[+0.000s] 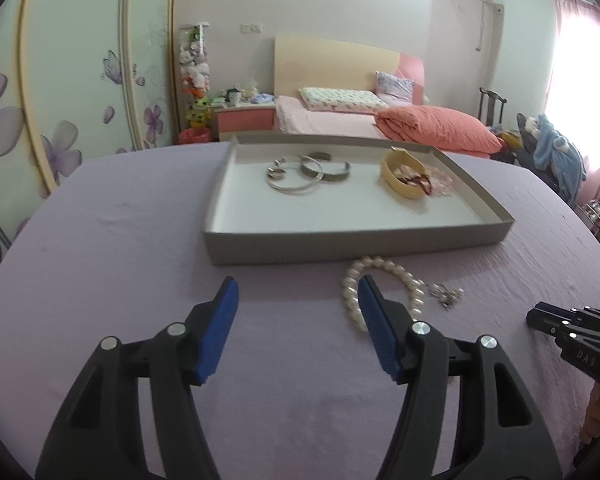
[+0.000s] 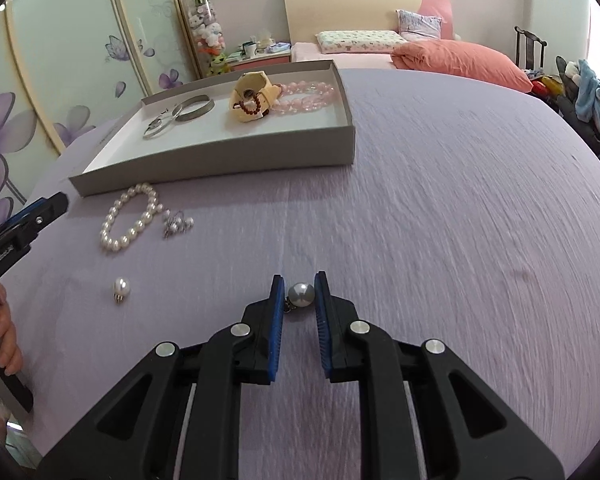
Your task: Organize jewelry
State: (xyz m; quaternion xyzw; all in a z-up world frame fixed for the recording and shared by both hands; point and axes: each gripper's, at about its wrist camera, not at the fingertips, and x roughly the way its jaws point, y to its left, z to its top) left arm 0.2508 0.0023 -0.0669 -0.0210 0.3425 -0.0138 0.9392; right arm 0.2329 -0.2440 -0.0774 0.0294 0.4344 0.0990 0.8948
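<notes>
Round grey pearl earring [image 2: 301, 295], apparently with a dark clasp.

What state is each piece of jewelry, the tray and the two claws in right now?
Left gripper: open, holding nothing.
Right gripper: shut on grey pearl earring.
White pearl earring: loose on the cloth.
Pearl bracelet: on the cloth, outside the tray.
Tray: lidless, holding silver bangles, pink bead bracelet.
</notes>
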